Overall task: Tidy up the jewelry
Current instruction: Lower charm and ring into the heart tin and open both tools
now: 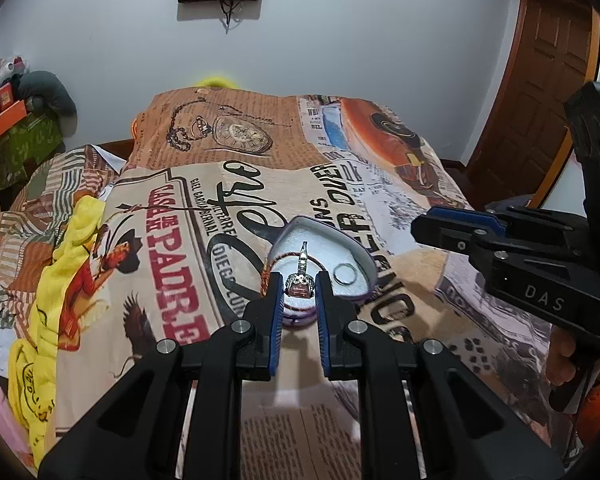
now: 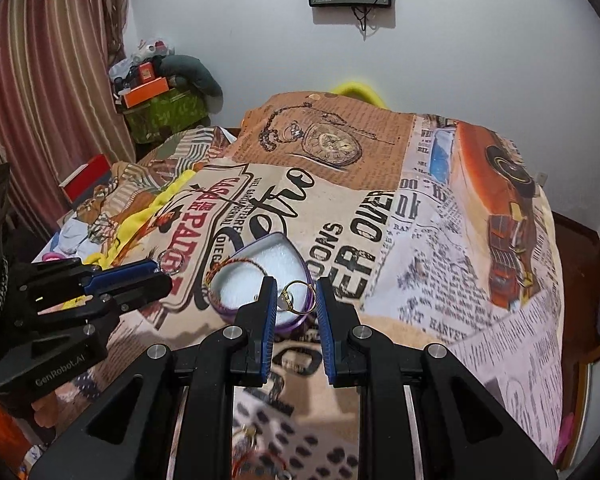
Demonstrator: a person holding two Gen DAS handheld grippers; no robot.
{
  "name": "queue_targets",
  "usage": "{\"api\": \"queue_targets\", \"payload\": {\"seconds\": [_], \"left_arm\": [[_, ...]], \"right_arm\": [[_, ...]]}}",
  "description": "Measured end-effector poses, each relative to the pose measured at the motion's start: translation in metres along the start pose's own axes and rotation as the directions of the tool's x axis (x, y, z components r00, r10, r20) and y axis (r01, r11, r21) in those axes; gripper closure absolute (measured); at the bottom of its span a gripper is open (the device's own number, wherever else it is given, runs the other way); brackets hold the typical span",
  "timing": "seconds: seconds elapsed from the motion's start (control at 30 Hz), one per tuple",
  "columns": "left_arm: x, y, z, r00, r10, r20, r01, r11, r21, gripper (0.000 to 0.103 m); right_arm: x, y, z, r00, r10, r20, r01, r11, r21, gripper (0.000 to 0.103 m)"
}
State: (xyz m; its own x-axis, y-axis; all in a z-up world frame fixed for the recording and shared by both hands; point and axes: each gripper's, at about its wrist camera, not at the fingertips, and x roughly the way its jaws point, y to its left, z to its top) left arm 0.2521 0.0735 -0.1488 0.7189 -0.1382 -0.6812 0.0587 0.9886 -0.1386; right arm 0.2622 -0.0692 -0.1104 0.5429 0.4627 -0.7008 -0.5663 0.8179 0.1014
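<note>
A heart-shaped purple box [image 1: 362, 254] with white lining lies on the printed bedspread. In it are a red-gold cord bracelet [image 1: 265, 276] and a plain ring [image 1: 345, 273]. My left gripper [image 1: 299, 288] is over the box's near end, jaws slightly apart around a silver pendant [image 1: 300, 282] with a red stone; contact is unclear. In the right wrist view the box [image 2: 260, 246] holds the bracelet [image 2: 236, 264]. My right gripper [image 2: 296, 294] is open over the box's near edge, with a gold ring [image 2: 294, 296] between the jaws, seemingly untouched.
The bedspread [image 1: 380, 184] covers the bed. Yellow cloth [image 1: 76, 232] lies at its left side. More small jewelry [image 2: 246, 436] lies blurred under the right gripper. A green box with clutter [image 2: 160, 108] stands by the wall, a wooden door [image 1: 548, 80] at right.
</note>
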Motion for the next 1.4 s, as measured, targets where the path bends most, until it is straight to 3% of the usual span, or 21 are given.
{"api": "queue_targets", "payload": {"seconds": [0.67,0.9,1.4], "left_arm": [[0.062,0.011,0.004,0.994,-0.023,-0.103,0.024,1.000,0.006,0.089],[0.063,0.014,0.005,0.992,-0.038,-0.121,0.038,0.999,-0.003,0.089],[0.034,0.014,0.014,0.996,-0.033,-0.086,0.033,0.999,-0.005,0.089]], "right_arm": [[0.070,0.001,0.009,0.986,0.069,-0.154,-0.071,0.997,-0.007,0.085],[0.076,0.004,0.009,0.981,0.084,-0.173,-0.089,0.996,-0.020,0.085],[0.061,0.013,0.012,0.989,0.002,-0.150,-0.015,0.996,-0.087,0.081]]}}
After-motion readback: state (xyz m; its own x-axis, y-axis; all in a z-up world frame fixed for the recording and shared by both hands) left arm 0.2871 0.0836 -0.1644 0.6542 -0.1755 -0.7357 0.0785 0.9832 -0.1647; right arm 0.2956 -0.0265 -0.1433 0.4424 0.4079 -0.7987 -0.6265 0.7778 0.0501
